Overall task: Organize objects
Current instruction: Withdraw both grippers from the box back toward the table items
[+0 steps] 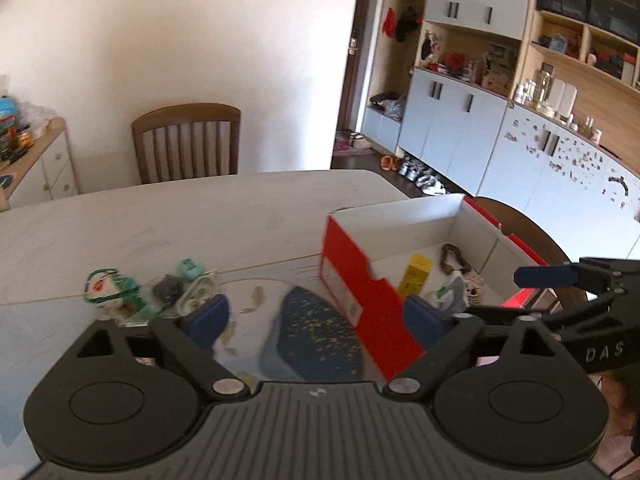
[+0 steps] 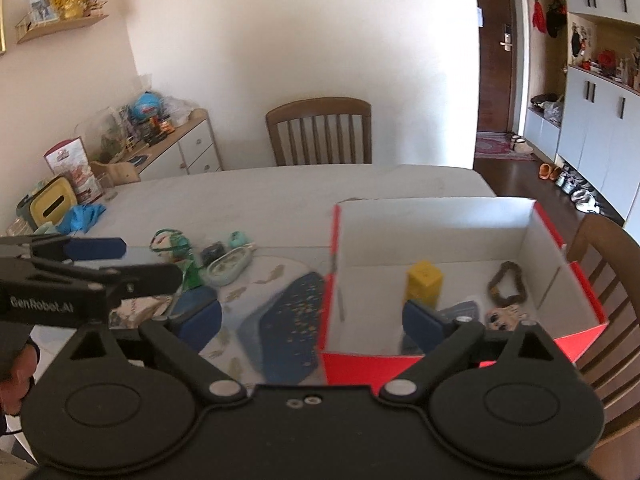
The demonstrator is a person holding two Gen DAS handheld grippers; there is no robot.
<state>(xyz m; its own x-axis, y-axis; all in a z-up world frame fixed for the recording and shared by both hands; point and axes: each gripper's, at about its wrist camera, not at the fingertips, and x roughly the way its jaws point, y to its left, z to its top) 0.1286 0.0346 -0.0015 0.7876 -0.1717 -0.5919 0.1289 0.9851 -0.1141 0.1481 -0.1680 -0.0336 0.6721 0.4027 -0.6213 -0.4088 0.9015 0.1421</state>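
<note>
Red box (image 2: 440, 240) on bench (image 2: 280, 192), holding yellow block (image 2: 423, 283) and beads (image 2: 507, 282); small clutter (image 2: 224, 260), perhaps toys, left of box; left tool (image 1: 316, 316) and right tool (image 2: 312, 316) both spread wide, grasping nothing

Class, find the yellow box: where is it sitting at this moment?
The yellow box stands upright inside the red carton, on its white floor, left of the bead bracelet in the right wrist view; the left wrist view shows it there too.
</note>
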